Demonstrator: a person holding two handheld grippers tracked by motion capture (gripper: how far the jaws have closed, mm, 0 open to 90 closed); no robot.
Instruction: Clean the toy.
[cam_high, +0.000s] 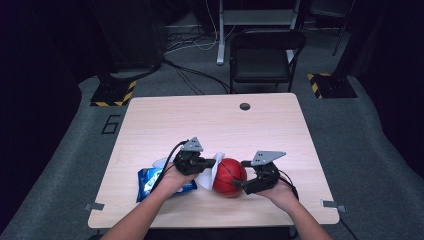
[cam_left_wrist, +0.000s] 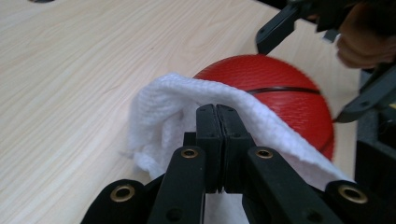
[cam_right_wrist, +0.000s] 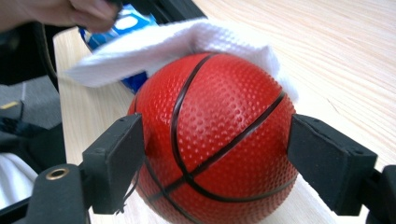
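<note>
Left gripper (cam_left_wrist: 217, 116) clamped tight on white cloth (cam_left_wrist: 161, 107), cloth draped over top of red ball (cam_right_wrist: 215, 140), right gripper (cam_right_wrist: 215, 154) straddling ball, left pad touching, right pad a hair off, ball on table (cam_high: 210, 115) beside blue pack (cam_high: 147, 182).
</note>
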